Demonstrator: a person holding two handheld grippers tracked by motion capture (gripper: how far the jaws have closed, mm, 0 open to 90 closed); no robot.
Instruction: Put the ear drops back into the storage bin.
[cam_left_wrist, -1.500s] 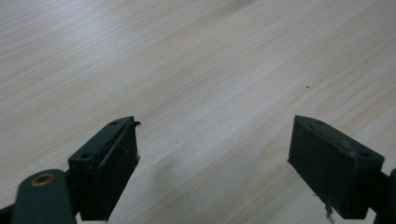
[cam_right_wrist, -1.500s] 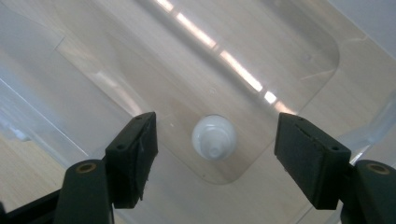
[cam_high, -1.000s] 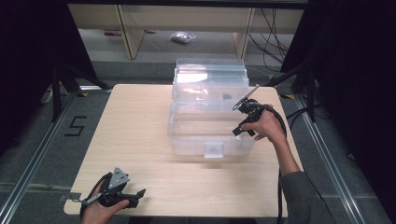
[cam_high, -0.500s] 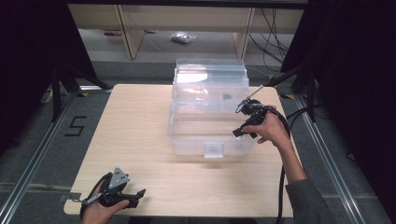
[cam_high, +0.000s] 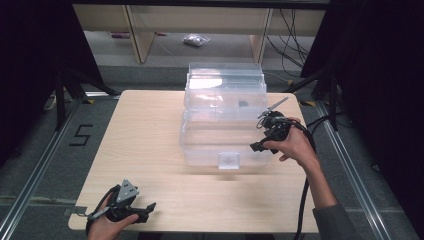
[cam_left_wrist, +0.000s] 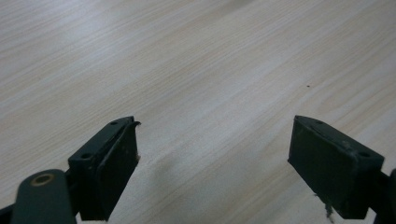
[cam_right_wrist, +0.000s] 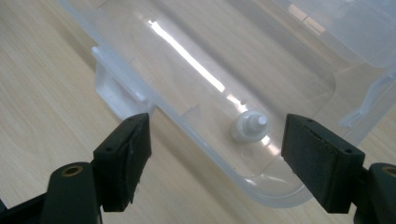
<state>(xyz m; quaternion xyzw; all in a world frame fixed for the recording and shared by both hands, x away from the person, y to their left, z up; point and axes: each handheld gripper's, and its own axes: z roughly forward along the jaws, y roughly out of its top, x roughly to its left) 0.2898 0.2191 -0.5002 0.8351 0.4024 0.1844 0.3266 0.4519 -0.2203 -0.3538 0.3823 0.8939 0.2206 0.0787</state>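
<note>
Pale wood grain covers the table (cam_high: 150, 130) in the high view, and a clear plastic box (cam_high: 222, 135) sits on its far middle part, its lid (cam_high: 225, 82) raised behind it. A small dark object (cam_high: 243, 104) shows through the box near the hinge side. The right gripper (cam_high: 260, 145), held in the person's right hand (cam_high: 295, 147), hovers at the box's right front corner. The left gripper (cam_high: 145, 210) rests low at the near left edge of the table, held in the left hand (cam_high: 107, 227), well apart from the box.

From the left gripper view, the left gripper (cam_left_wrist: 215, 154) has its jaws spread wide with bare tabletop (cam_left_wrist: 210, 70) between them, grasping nothing.

From the right gripper view, the right gripper (cam_right_wrist: 217, 154) also has its jaws released and wide apart, holding nothing. Between them lies the rim of the clear box (cam_right_wrist: 243, 70), and inside it a small white knob-like piece (cam_right_wrist: 250, 127) sits on the floor of the box. A latch tab (cam_right_wrist: 116, 88) juts from the box wall toward the table.
</note>
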